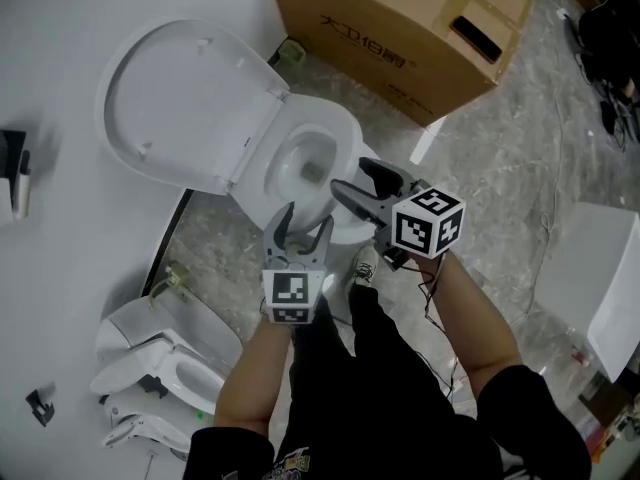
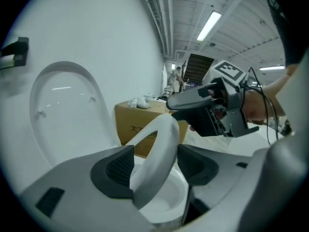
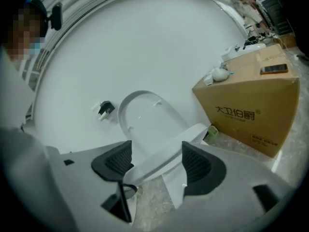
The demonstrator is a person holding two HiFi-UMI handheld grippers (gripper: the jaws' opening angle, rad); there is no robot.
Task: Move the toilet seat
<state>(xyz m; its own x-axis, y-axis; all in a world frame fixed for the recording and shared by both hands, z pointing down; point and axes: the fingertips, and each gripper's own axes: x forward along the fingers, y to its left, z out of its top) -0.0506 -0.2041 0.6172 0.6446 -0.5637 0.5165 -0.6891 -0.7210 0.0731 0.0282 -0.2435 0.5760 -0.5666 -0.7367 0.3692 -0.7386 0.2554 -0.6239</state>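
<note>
One toilet seat (image 2: 157, 149) over bowl (image 1: 310, 163), inside open left gripper (image 1: 306, 220)

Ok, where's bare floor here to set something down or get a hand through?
Bare floor lies between the box and the white object at right; a narrower strip runs between the toilet and the spare toilet. Crowded: the bowl's front, where the left tool and right tool sit, and the box-toilet gap.
</note>
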